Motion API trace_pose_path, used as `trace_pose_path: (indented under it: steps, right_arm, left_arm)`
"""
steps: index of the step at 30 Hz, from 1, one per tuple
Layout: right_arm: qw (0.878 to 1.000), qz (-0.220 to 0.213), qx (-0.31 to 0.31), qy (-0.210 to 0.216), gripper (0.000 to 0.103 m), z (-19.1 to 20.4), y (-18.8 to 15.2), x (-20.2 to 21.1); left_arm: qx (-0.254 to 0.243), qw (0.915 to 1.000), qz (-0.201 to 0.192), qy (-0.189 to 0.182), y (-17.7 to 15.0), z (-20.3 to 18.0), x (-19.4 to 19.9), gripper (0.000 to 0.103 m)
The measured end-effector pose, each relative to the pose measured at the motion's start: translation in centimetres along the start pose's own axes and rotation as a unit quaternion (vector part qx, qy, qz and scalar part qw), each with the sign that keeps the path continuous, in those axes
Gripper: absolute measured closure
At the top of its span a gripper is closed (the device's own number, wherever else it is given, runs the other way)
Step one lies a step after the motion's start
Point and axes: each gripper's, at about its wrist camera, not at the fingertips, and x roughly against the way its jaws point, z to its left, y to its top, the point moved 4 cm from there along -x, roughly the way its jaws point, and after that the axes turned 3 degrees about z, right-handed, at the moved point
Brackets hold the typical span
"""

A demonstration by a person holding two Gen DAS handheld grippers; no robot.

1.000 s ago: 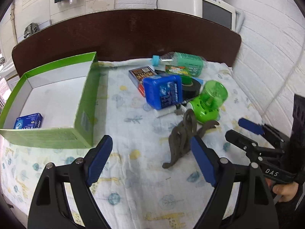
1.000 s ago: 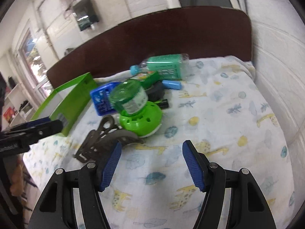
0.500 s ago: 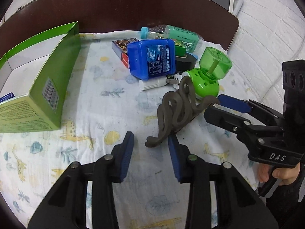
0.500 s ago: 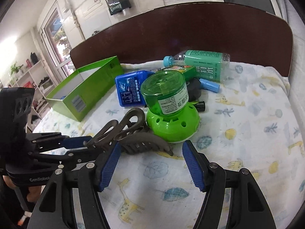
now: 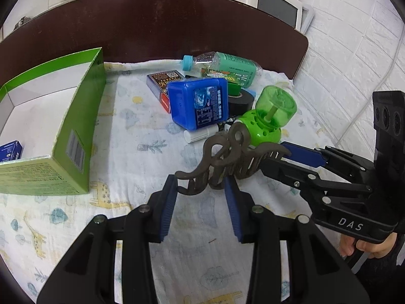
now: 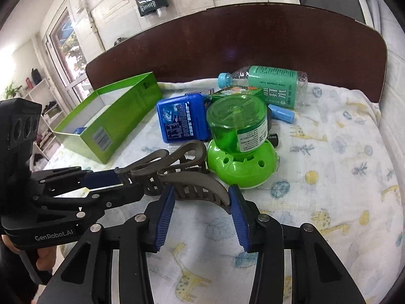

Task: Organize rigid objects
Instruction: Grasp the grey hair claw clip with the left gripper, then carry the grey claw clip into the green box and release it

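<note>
A grey-brown hair claw clip (image 5: 227,162) lies on the patterned sheet in front of the pile. My left gripper (image 5: 200,190) has its jaws closed on the clip's near end. My right gripper (image 6: 202,197) comes in from the other side and is closed on the clip's toothed end (image 6: 200,185). Each gripper shows in the other's view: the right one in the left wrist view (image 5: 286,157) and the left one in the right wrist view (image 6: 119,177). The open green box (image 5: 63,126) stands to the left, holding a small blue packet (image 5: 10,150).
Behind the clip lie a green mosquito repeller (image 5: 268,121), a blue box (image 5: 198,102), black tape (image 5: 240,101), a card box (image 5: 164,83), a green bottle (image 5: 227,64) and a blue cap (image 6: 281,114). A dark headboard (image 5: 152,25) and a white brick wall (image 5: 354,63) bound the bed.
Both grippers moved in and narrowed onto the clip from opposite sides. The clip now sits gripped between both pairs of fingers, slightly raised.
</note>
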Motion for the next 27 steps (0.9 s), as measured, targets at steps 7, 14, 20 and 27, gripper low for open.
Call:
trace_pose_path:
  steps: [7, 14, 20, 27]
  right_arm:
    - [1.0, -0.019, 0.014, -0.012, 0.057, 2.5, 1.6, 2.1]
    - [0.998, -0.052, 0.036, 0.002, 0.057, 5.9, 4.6, 3.9]
    - [0.993, -0.084, 0.075, 0.031, 0.057, 10.8, 8.2, 3.8]
    - [0.989, -0.082, 0.106, 0.06, 0.057, 16.6, 11.1, 0.7]
  left_arm:
    - [-0.011, 0.9994, -0.029, 0.01, 1.2, 0.5, 3.7, 0.066]
    - [-0.012, 0.997, -0.068, 0.036, 2.9, 3.0, 7.9, 0.064]
    - [0.002, 0.9919, -0.103, 0.074, 3.9, 7.4, 12.1, 0.062]
    - [0.024, 0.9878, -0.118, 0.098, 3.8, 12.9, 13.4, 0.062]
